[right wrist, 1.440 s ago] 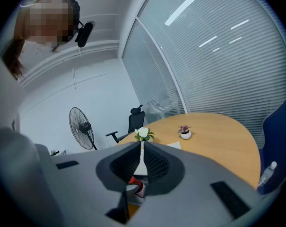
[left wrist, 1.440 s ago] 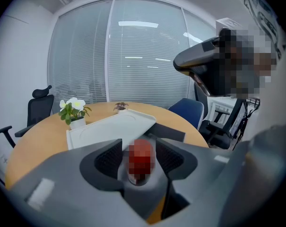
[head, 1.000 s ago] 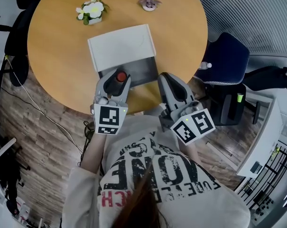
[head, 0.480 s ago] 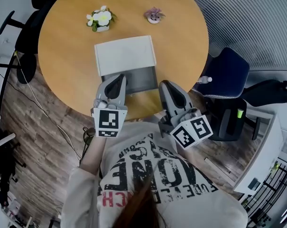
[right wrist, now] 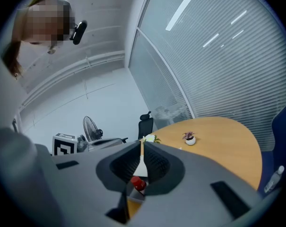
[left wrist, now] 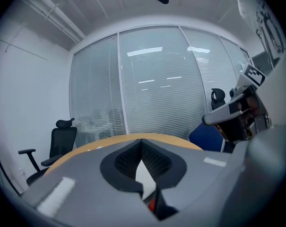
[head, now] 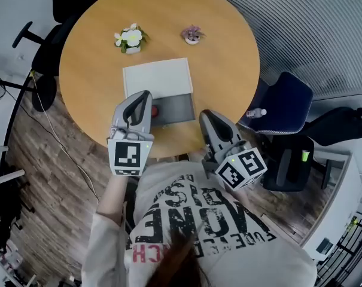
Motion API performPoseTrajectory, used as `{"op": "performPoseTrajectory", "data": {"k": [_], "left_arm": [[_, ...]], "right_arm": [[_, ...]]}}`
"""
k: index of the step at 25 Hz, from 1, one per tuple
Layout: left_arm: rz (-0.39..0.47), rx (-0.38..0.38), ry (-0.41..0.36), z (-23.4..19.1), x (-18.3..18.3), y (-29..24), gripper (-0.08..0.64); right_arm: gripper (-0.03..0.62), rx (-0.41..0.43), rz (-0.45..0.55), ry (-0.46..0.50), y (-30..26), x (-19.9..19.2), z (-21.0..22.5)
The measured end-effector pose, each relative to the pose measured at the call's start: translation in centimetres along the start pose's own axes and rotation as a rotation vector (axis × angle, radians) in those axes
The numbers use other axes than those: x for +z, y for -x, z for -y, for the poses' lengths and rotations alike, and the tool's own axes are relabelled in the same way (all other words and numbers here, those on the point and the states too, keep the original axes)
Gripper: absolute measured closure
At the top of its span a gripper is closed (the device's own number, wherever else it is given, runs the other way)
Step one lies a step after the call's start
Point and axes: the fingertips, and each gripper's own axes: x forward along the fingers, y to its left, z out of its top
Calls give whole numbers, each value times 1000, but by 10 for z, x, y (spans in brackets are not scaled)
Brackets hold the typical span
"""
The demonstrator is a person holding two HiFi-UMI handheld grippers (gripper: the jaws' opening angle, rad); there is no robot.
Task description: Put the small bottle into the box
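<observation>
The small bottle [head: 156, 108], with a red cap, stands in the grey tray of the box [head: 179, 107]; the box's white lid [head: 157, 78] lies open behind it. My left gripper [head: 145, 95] hangs just left of the bottle, shut and empty. In the left gripper view the left gripper [left wrist: 142, 143] has its jaws meeting, with a bit of the red cap [left wrist: 152, 204] below them. My right gripper [head: 206, 113] is at the table's near edge, right of the box, shut on nothing. The right gripper view looks past its closed jaws at the bottle [right wrist: 138, 184].
A round wooden table [head: 228, 58] carries a white flower pot [head: 130, 39] and a small purple plant [head: 192, 34] at its far side. A blue chair [head: 285, 100] with a clear bottle [head: 255, 113] on it stands at the right. Black chairs stand at the left.
The left gripper held the red-capped bottle over the box, let it go, shut its jaws and drew back to the left. The bottle now stands in the box.
</observation>
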Motion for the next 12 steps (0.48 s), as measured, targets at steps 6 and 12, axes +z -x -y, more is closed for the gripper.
{"op": "performPoseTrajectory", "data": {"k": [6,12], "left_arm": [[55,62,-14,-3,44,16,549],[74,136,-60,7,74,37,549]], "right_arm": [[568,52,10,6,11,7,-6],[568,97,17,16,29,11,-4]]}}
